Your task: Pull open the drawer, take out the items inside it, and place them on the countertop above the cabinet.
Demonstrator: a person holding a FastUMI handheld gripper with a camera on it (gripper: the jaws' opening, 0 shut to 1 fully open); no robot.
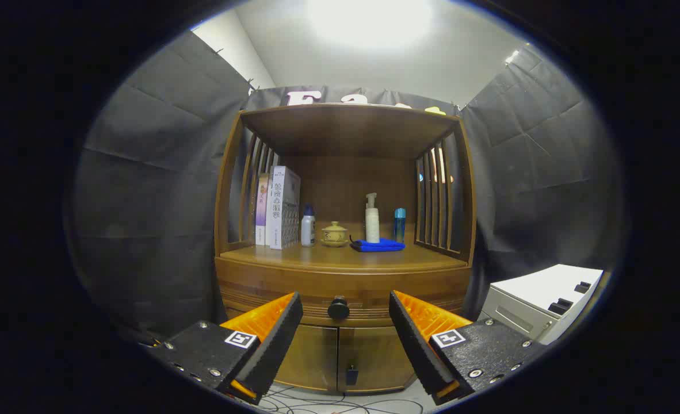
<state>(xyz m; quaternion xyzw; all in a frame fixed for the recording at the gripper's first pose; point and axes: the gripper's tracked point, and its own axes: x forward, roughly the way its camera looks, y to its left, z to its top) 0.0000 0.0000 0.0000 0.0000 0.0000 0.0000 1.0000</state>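
A wooden cabinet (346,276) stands straight ahead, with its drawer front (294,296) closed just under the countertop (340,259). A round dark knob (338,309) sits at the middle of the drawer. My gripper (346,307) is open, and the knob lies between the two fingertips, a little beyond them. Neither finger touches it. The drawer's contents are hidden.
On the countertop stand boxed books (279,208), a small white bottle (308,227), a lidded ceramic cup (335,234), a pump bottle (372,218) on a folded blue cloth (377,245) and a blue bottle (400,224). Two cabinet doors (340,356) are below. A white unit (541,302) sits at right; cables (328,402) lie on the floor.
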